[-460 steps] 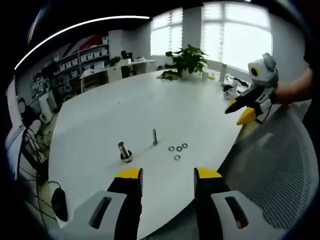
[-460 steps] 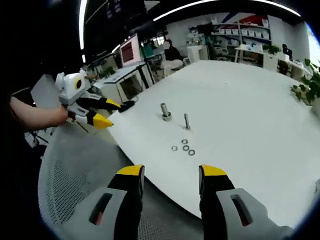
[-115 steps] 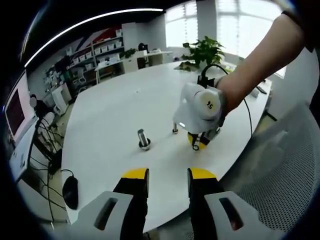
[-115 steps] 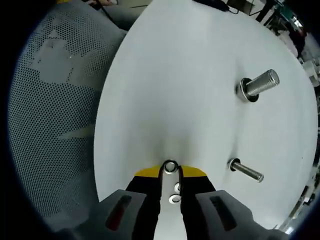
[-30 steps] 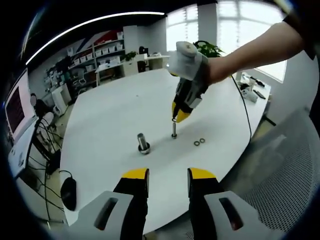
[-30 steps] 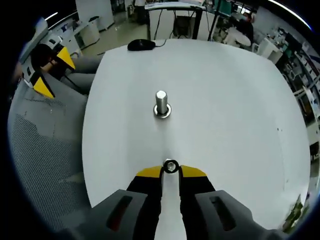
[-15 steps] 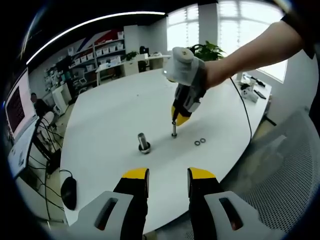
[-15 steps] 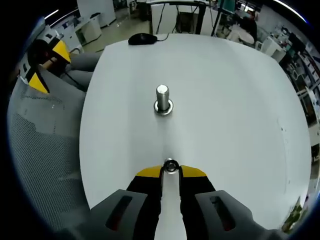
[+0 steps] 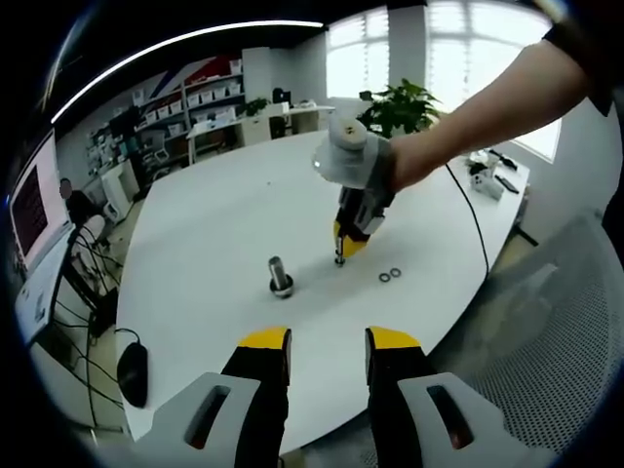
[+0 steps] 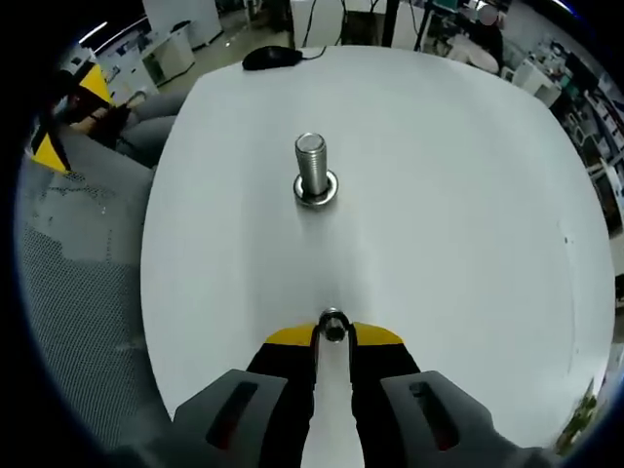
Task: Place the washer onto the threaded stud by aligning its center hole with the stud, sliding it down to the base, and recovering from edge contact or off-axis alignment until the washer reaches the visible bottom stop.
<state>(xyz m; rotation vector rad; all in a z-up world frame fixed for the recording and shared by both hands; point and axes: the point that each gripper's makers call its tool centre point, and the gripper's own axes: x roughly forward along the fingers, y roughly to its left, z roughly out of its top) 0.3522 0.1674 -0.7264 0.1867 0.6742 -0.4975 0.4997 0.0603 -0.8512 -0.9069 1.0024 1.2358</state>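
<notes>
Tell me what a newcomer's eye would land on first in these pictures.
In the left gripper view, the yellow-tipped right gripper points down at the thin stud on the round white table. In the right gripper view, a small steel washer sits pinched between its jaws, the thick threaded steel stud upright beyond. Two loose steel washers lie nearby.

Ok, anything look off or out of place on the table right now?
Nothing stands out. The right gripper pinches a washer over the thin stud; the thick stud stands upright, and two spare washers lie flat on the table.

The right tool (image 10: 332,336) pinches a washer (image 10: 332,326) above the white table (image 10: 468,195), thick stud (image 10: 313,168) ahead.
</notes>
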